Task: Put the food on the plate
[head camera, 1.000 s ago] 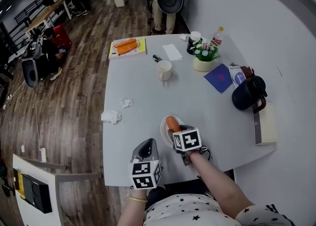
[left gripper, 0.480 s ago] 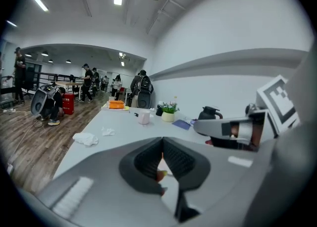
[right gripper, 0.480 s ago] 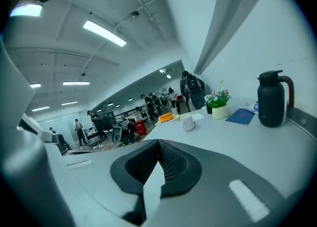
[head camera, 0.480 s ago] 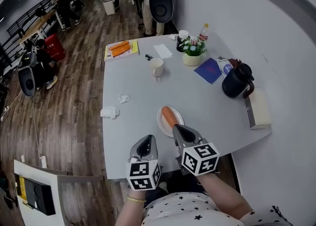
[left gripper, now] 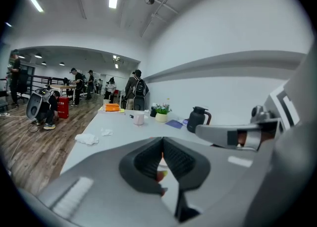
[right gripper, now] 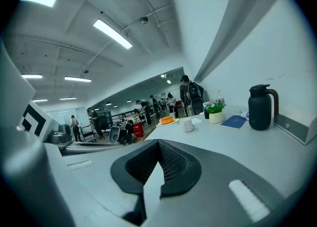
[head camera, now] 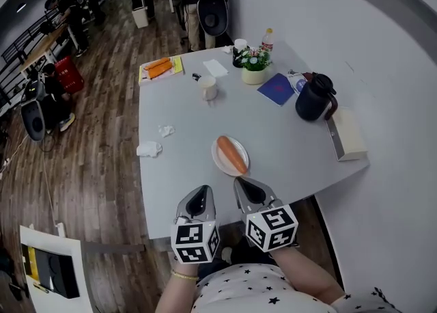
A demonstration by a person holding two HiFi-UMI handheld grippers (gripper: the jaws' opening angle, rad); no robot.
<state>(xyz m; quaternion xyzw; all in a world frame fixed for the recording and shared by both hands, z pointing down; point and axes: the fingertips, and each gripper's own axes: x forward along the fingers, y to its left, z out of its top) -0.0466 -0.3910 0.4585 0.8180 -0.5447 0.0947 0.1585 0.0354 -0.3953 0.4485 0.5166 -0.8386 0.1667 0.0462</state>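
An orange-brown sausage (head camera: 231,154) lies on a small white plate (head camera: 216,160) on the grey table (head camera: 280,144), near its front edge. My right gripper (head camera: 241,183) hovers just short of the plate, apart from it, its jaws shut with nothing between them. My left gripper (head camera: 201,191) is beside it on the left, over the table edge, also shut and empty. In the left gripper view the left gripper (left gripper: 162,143) shows its pads pressed together. The right gripper (right gripper: 158,147) looks the same in its own view.
Farther back stand a white cup (head camera: 207,88), a flower pot (head camera: 254,72), a black jug (head camera: 313,101), a blue booklet (head camera: 276,89) and a tray of orange food (head camera: 160,67). Crumpled tissues (head camera: 149,148) lie at the left. A pale box (head camera: 347,134) lies at the right edge. People stand beyond.
My right gripper has pulled back from over the plate towards me, leaving the sausage lying on it. The left gripper has hardly moved.
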